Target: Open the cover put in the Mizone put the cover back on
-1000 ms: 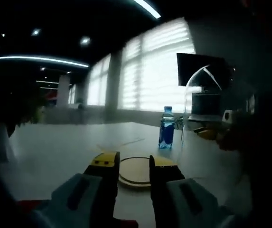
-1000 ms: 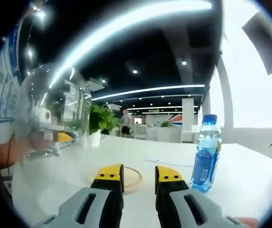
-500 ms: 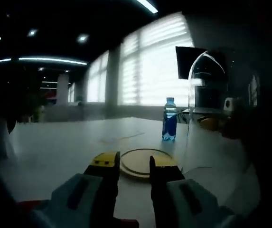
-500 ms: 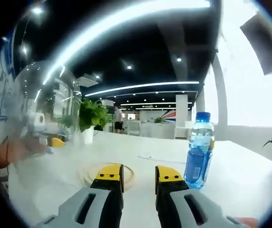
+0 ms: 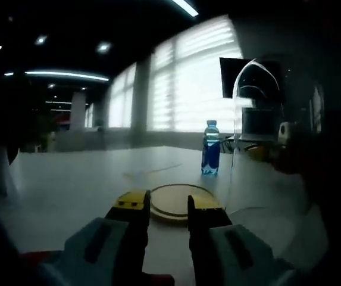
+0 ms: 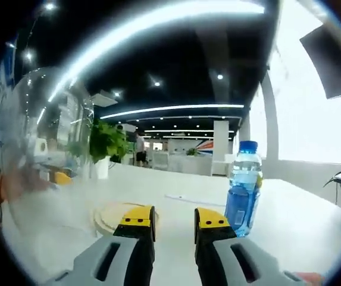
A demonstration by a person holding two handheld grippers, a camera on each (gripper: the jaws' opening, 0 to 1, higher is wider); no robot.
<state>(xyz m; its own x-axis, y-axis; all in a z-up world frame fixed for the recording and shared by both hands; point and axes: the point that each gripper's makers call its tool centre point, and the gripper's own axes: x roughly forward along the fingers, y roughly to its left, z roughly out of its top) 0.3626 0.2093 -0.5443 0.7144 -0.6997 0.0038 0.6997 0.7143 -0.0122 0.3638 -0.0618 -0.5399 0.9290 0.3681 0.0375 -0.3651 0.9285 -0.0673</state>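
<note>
My right gripper (image 6: 174, 223) sits level, jaws apart and empty, the Mizone bottle (image 6: 241, 187) upright just beyond. My left gripper (image 5: 167, 207), likewise parted, faces the wooden base (image 5: 179, 201); the clear dome cover (image 5: 259, 137) beside it.

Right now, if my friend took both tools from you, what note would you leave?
Left tool: open, holding nothing. Right tool: open, holding nothing.
The clear dome cover is off the round wooden base, beside it.
The blue Mizone bottle stands upright on the white table, past the base.
Done: cover off.
Left: set the bottle on the base, then put the cover over it.
</note>
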